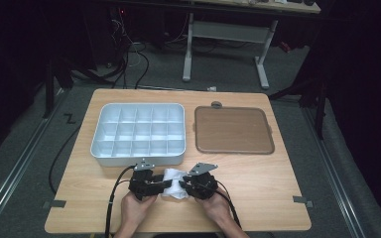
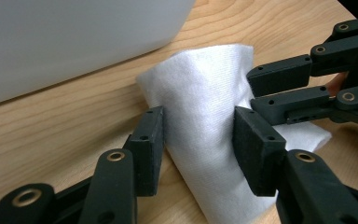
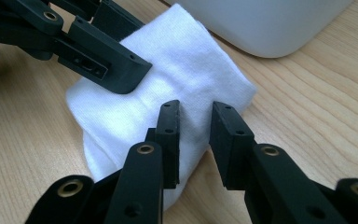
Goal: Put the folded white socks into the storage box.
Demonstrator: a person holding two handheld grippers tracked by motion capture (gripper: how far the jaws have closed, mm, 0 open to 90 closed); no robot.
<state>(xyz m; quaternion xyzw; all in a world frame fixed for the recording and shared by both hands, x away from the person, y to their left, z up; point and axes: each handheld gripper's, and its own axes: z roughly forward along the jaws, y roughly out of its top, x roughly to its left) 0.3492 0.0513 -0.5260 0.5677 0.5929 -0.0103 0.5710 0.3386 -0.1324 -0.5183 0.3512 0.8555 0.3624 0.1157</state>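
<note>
On the wooden table (image 1: pixel 258 178), which stands on a grey floor in a dark room, cables run across the floor at far left and the white legs of a second desk (image 1: pixel 225 44) rise beyond the far edge. Left of centre sits a pale grey tray (image 1: pixel 95 144) divided into many small compartments, all of them bare. To its right lies a flat brown tray (image 1: pixel 233 130) with a raised rim and nothing on it. A small grey piece (image 1: pixel 216 104) lies just past its far edge.

Near the front edge, just before the divided tray, a folded white cloth (image 1: pixel 174 182) lies on the wood between the two hands. The left gripper (image 2: pixel 199 135) comes in from the left with its jaws set on either side of a raised fold of the cloth, pressing on it. The right gripper (image 3: pixel 195 135) comes in from the right; its jaws stand a little apart over the cloth's near edge, the left one resting against the fabric, and I cannot tell whether they pinch it.
</note>
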